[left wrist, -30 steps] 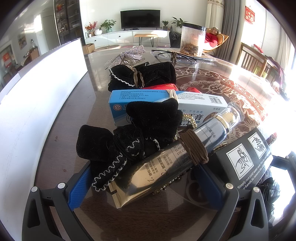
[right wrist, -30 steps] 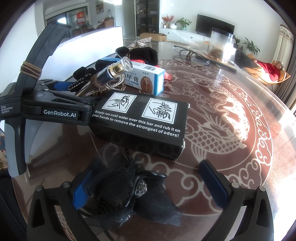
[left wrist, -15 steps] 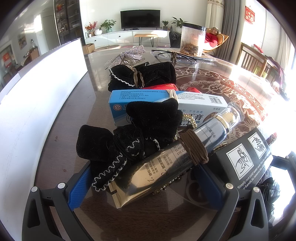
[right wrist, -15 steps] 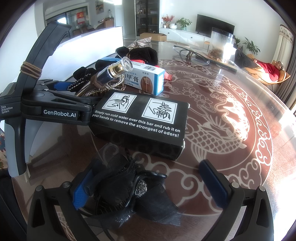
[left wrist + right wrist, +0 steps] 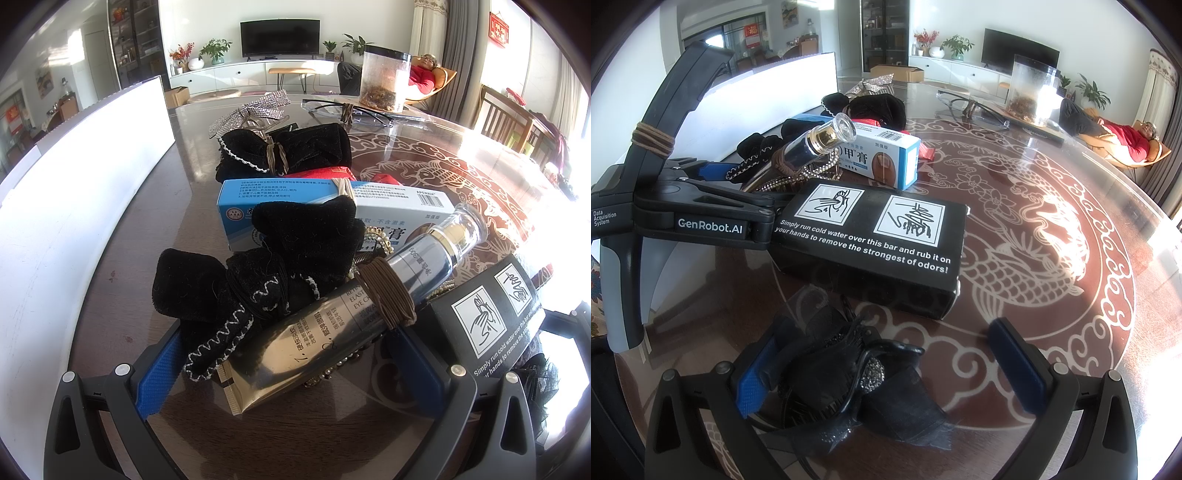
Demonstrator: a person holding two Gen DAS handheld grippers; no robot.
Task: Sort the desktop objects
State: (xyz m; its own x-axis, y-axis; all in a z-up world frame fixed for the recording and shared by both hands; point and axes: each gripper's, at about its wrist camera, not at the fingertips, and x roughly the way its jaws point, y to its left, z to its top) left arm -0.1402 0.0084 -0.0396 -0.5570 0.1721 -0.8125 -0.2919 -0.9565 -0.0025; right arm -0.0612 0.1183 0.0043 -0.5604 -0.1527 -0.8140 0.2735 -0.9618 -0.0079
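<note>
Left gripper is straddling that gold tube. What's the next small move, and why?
Probably shut the left gripper on the gold tube: its jaws stand open with the tube's crimped end between the blue pads, and a black velvet bow crowds one pad.

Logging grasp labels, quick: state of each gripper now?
Left gripper: open, jaws around the tube and black bow, not clamped.
Right gripper: open, black hair clip by its left finger.
</note>
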